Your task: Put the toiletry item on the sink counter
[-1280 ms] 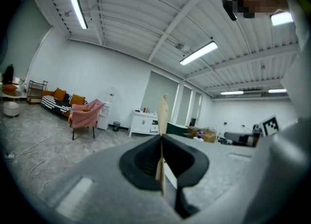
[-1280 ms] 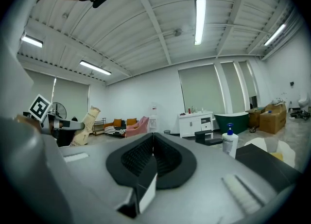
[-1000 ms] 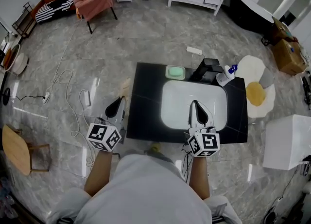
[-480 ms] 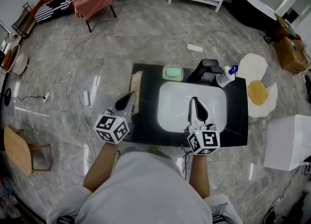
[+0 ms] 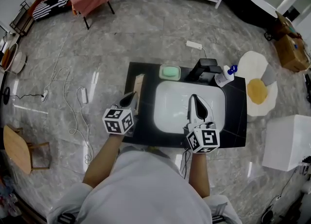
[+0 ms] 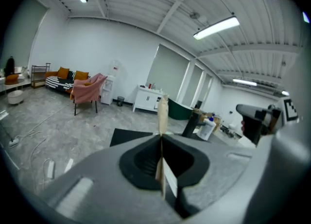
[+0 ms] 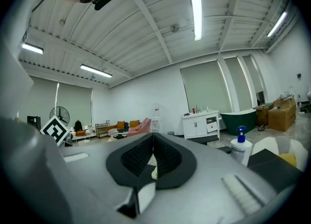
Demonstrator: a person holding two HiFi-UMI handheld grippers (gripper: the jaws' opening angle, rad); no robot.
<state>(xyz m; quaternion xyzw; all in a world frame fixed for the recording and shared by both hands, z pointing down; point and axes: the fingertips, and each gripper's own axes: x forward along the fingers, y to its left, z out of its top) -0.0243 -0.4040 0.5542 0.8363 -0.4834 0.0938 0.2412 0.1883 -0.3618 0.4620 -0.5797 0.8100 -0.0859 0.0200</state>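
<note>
A flat, narrow beige toiletry item sticks out ahead of my left gripper, which is shut on its near end. It hangs over the left strip of the black sink counter. In the left gripper view the toiletry item shows edge-on, rising from the left gripper, whose jaws are pressed together on it. My right gripper hovers over the white basin, shut with nothing in it. The right gripper has its jaws together in its own view.
At the counter's back stand a green soap dish, a black faucet and a white pump bottle with a blue top. On the floor lie a power strip, cables and a white-and-yellow rug. A white box stands to the right.
My left gripper has moved right and forward with the beige item, from beside the counter to over its left edge. The right gripper has stayed over the basin.
</note>
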